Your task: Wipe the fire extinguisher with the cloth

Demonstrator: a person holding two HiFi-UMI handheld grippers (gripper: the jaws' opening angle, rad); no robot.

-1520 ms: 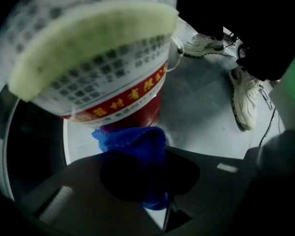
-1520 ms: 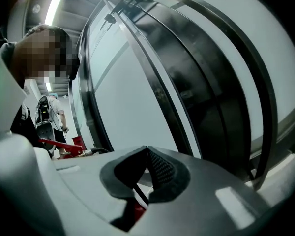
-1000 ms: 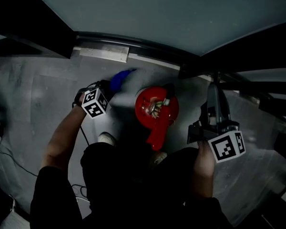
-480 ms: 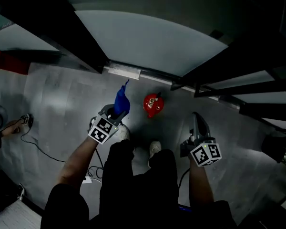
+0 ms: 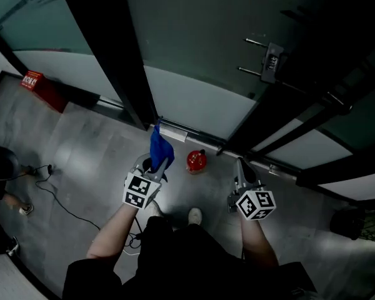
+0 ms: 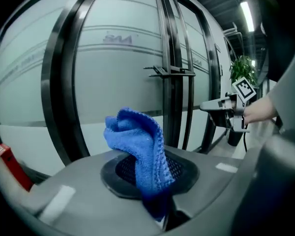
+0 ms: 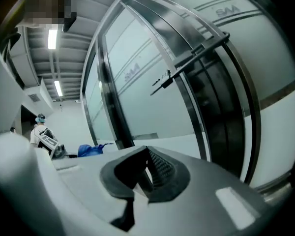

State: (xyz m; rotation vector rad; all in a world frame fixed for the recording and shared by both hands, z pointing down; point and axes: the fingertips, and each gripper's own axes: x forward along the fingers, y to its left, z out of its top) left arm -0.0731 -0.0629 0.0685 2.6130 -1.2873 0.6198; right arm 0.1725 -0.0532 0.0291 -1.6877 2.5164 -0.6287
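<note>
A small red fire extinguisher (image 5: 196,161) stands on the grey floor by the foot of a glass door, seen from high above in the head view. My left gripper (image 5: 155,157) is held up left of it, shut on a blue cloth (image 5: 160,147) that sticks up from its jaws; the same cloth (image 6: 140,154) fills the left gripper view. My right gripper (image 5: 240,165) hangs to the right of the extinguisher, its jaws shut with nothing between them (image 7: 146,173). Both grippers are well above the extinguisher and apart from it.
Glass doors with dark frames (image 5: 122,61) and a handle with a lock (image 5: 269,58) rise ahead. A red box (image 5: 42,87) lies at the wall on the left. A cable (image 5: 62,199) and another person's feet (image 5: 15,206) are on the floor at left. A dark bin (image 5: 350,220) stands at right.
The view has risen far above the floor: the extinguisher, large and close a second ago, now looks small. Both grippers came up with it, the left still holding the cloth.
</note>
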